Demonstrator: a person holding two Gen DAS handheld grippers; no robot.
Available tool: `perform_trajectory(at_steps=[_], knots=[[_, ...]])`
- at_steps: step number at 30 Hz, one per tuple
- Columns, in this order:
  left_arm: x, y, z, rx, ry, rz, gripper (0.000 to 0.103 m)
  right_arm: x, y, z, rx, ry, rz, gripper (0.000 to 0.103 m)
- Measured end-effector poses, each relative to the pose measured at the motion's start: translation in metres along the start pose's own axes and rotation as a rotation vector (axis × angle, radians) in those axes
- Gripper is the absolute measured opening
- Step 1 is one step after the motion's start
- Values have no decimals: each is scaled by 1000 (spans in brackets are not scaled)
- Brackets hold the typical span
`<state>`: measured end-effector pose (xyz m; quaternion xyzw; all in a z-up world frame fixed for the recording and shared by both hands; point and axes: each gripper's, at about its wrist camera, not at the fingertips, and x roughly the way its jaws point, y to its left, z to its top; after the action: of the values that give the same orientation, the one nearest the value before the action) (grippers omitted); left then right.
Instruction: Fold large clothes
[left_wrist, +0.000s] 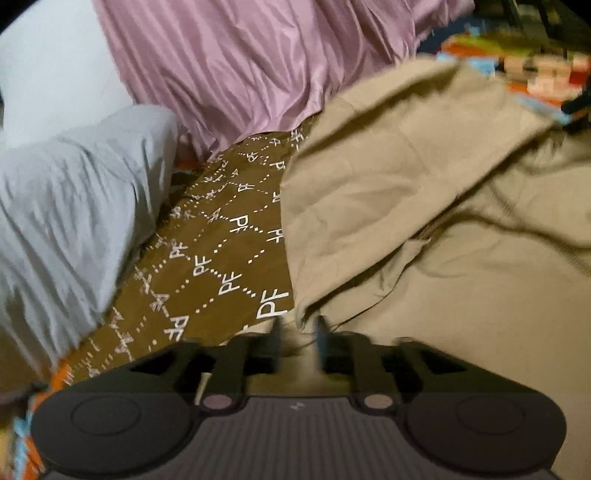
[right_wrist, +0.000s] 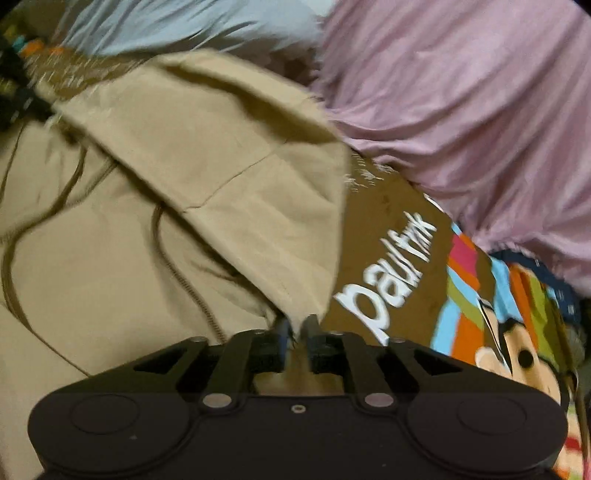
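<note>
A large beige hooded garment (left_wrist: 424, 206) lies on a brown printed bedsheet (left_wrist: 221, 240). In the left wrist view my left gripper (left_wrist: 298, 325) is shut on a corner of its edge, with a fold of cloth raised above the rest. In the right wrist view the same beige garment (right_wrist: 147, 221), with brown drawstrings, fills the left side. My right gripper (right_wrist: 297, 325) is shut on another corner of the raised fold. The other gripper shows as a dark blur at the far left edge.
A crumpled pink cloth (left_wrist: 240, 62) (right_wrist: 461, 110) and a grey-blue garment (left_wrist: 74, 206) (right_wrist: 177, 26) lie behind on the bed. The sheet has white lettering and a colourful cartoon print (right_wrist: 498, 314). Blurred colourful items (left_wrist: 535, 70) lie at the far right.
</note>
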<state>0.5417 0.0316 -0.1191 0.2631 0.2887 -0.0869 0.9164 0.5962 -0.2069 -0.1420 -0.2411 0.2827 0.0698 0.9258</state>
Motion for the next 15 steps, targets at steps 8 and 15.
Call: perform_trajectory(at_steps=[8,15], knots=[[-47,37,14,-186,-149,-220,56,-52,-63,22,185,-64,124,70],[-7,18,67,-356,-164,-538,36,10,-77,101,278,-44,223,86]])
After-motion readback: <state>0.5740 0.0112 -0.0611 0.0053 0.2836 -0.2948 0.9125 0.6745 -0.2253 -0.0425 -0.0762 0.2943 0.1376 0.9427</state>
